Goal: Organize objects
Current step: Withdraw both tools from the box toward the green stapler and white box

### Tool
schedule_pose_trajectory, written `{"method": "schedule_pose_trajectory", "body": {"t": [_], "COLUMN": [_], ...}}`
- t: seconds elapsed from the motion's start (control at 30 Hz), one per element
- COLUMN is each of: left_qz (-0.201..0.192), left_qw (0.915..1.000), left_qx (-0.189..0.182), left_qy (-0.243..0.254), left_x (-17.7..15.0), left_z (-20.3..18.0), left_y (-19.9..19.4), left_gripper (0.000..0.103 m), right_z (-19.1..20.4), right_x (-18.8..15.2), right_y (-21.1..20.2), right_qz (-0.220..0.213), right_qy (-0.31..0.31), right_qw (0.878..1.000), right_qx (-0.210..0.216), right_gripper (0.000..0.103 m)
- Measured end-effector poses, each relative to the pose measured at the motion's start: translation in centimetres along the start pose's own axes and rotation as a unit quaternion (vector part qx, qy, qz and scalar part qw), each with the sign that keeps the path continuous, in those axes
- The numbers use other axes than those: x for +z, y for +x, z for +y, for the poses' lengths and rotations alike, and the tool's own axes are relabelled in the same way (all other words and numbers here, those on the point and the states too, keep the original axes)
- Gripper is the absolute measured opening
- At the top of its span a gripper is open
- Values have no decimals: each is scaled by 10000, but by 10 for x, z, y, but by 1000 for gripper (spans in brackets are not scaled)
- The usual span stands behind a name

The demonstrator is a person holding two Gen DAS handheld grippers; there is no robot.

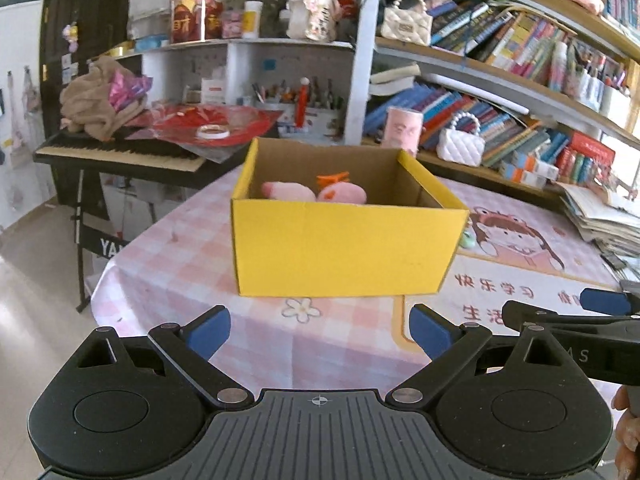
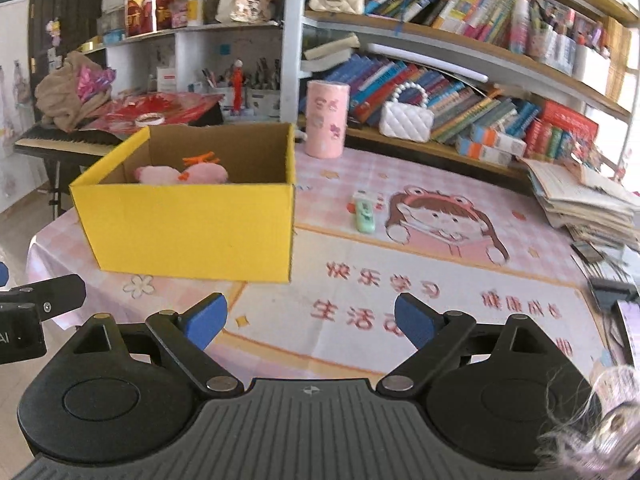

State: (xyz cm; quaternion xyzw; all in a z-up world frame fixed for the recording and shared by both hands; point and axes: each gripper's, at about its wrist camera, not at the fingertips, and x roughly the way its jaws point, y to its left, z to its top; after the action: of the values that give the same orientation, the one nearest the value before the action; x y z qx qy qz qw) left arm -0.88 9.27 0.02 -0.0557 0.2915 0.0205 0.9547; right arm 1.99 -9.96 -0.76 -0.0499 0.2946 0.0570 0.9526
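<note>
A yellow cardboard box stands open on the pink tablecloth, with a pink plush toy lying inside. My left gripper hovers in front of the box, open, nothing between its blue pads. My right gripper is open too, low over the cloth to the right of the box's front corner. A small green object lies on the cloth beyond the right gripper, right of the box. The right gripper's tip shows at the edge of the left wrist view.
A pink cylinder stands behind the box. A stack of papers and books sits at the table's right edge. Bookshelves run along the back. A keyboard piled with cloth and red paper stands left of the table.
</note>
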Motion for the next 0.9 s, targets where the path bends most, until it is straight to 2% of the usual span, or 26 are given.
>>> {"method": "schedule_pose_trajectory", "body": {"t": [0.4, 0.9], "left_qz": [154, 319], "left_qw": [9975, 9871], "left_qx": [-581, -1300], "left_qy": [381, 874], "left_x": [-8, -13], "left_z": [-28, -74], "left_y": [0, 11], "left_gripper": [97, 97], "right_z": [-31, -71], "right_x": [-22, -45], "right_y": [-21, -43], "right_qz": [132, 274], "right_qy": [574, 995], "right_qw": [9962, 9855], "right_qx": [-637, -1349], "right_gripper": [94, 95]}}
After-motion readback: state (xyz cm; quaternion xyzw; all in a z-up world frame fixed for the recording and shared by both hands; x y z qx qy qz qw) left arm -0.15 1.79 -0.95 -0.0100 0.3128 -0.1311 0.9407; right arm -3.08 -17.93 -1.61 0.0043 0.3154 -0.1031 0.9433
